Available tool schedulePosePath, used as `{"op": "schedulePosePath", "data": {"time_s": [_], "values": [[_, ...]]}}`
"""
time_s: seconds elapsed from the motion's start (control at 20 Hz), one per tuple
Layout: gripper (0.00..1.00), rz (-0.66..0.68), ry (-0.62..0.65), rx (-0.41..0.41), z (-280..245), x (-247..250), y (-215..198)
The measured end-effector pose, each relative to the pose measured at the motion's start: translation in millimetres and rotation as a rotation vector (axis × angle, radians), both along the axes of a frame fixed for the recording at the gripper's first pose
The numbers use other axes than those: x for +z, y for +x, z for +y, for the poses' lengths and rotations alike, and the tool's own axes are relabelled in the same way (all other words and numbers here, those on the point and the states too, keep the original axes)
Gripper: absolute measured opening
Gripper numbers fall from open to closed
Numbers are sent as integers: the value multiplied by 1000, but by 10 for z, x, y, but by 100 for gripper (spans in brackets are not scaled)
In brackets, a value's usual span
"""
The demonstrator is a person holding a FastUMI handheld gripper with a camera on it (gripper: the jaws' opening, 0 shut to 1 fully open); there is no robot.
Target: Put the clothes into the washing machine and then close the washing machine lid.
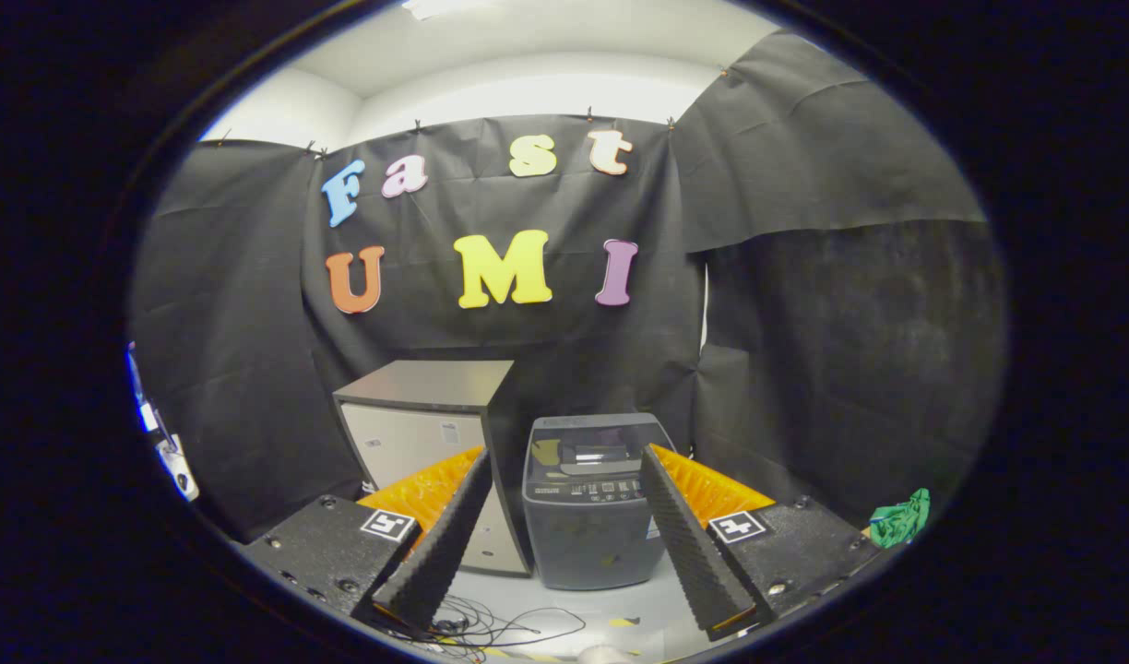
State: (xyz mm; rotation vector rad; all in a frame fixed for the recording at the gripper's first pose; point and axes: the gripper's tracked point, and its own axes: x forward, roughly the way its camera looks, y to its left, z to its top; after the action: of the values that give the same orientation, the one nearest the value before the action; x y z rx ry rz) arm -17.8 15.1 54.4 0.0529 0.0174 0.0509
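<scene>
Well beyond the spread, empty tongs [564, 544] sits the washing machine [588, 503] — cabinet [417, 433] beside, green cloth [899, 518] apart.

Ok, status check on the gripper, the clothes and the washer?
Gripper open, empty. Green clothes off beside right finger, ungrabbed. Washing machine ahead between fingers, lid state unclear. Cables on floor below.

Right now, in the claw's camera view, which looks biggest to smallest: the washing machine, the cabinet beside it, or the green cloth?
1. Cabinet, though it only narrowly beats the washer.
2. Washing machine.
3. Green cloth, clearly smallest.

The open claw frames the washer.
</scene>
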Motion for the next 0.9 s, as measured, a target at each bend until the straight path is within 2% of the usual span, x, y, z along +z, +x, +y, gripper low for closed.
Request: {"op": "schedulePosePath", "data": {"time_s": [0.65, 0.9], "values": [[100, 35, 7, 12, 170, -242, 117], [100, 31, -8, -7, 93, -226, 137]]}}
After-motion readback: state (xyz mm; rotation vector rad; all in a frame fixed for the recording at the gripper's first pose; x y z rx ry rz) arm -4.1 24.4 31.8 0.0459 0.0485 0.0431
